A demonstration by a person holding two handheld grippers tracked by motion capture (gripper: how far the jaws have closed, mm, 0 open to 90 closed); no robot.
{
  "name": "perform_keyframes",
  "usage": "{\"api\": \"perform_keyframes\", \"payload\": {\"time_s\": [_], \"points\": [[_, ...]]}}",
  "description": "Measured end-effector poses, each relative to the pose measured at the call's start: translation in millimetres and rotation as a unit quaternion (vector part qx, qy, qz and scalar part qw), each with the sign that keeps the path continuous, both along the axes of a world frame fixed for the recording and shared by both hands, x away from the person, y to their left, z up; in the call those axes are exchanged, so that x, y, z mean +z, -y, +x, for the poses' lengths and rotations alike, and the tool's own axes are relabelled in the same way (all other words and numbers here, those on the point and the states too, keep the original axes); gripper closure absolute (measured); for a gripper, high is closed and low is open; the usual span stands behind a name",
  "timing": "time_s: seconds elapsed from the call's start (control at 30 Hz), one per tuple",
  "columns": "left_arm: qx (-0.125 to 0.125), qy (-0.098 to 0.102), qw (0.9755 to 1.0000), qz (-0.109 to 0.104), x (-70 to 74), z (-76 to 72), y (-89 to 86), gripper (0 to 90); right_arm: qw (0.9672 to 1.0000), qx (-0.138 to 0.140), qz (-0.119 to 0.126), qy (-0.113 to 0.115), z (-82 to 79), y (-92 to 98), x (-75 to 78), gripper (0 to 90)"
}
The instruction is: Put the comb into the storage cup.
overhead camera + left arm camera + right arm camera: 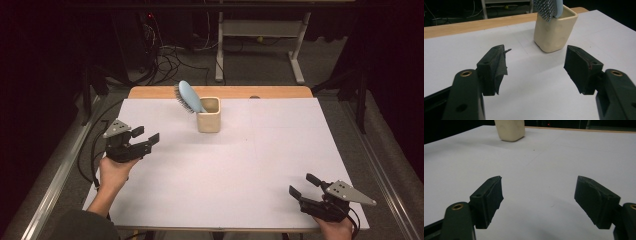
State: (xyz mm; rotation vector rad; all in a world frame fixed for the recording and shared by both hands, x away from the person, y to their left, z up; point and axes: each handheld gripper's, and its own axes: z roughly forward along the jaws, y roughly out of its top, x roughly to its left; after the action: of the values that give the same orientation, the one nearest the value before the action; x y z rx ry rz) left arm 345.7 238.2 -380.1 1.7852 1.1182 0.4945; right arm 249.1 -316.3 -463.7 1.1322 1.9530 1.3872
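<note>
A cream square cup (pixel 208 115) stands at the back middle of the white sheet, with a light blue hairbrush (pixel 190 96) leaning out of it to the left, bristles down. In the left gripper view the cup (pixel 555 31) and the brush's bristles (pixel 546 8) lie ahead, right of centre. My left gripper (pixel 146 134) hovers over the left side of the sheet, open and empty, jaws pointing toward the cup; the same gripper (pixel 535 67) has nothing between its pads. My right gripper (pixel 303 184) rests near the front right corner, open and empty. The cup (pixel 509 129) stands far ahead in the right gripper view.
The white sheet (pixel 250 165) covers a wooden table whose edge (pixel 270 92) shows at the back. Cables (pixel 170 60) and a grey desk frame (pixel 260 35) stand on the floor beyond. A black cable (pixel 92 155) trails off the left side.
</note>
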Motion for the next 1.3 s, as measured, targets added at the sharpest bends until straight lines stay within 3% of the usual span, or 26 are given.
{"api": "perform_keyframes", "payload": {"time_s": [0.2, 0.43, 1.3], "points": [[-0.001, 0.000, 1.0000, 0.001, -3.4, -4.8, -2.7, 34.3, 1.0000, 0.000, 0.000, 0.000, 0.0, -0.1, 0.0, 23.6], [0.001, 0.004, 0.9999, 0.016, -6.3, -10.1, -3.7, 33.8, 1.0000, 0.001, -0.001, 0.000, 0.0, -0.3, 0.0, 23.5], [0.001, 0.010, 0.9999, 0.007, -15.7, -25.2, -10.2, 33.1, 1.0000, 0.000, -0.001, 0.000, 0.1, -0.6, 0.0, 23.5]]}}
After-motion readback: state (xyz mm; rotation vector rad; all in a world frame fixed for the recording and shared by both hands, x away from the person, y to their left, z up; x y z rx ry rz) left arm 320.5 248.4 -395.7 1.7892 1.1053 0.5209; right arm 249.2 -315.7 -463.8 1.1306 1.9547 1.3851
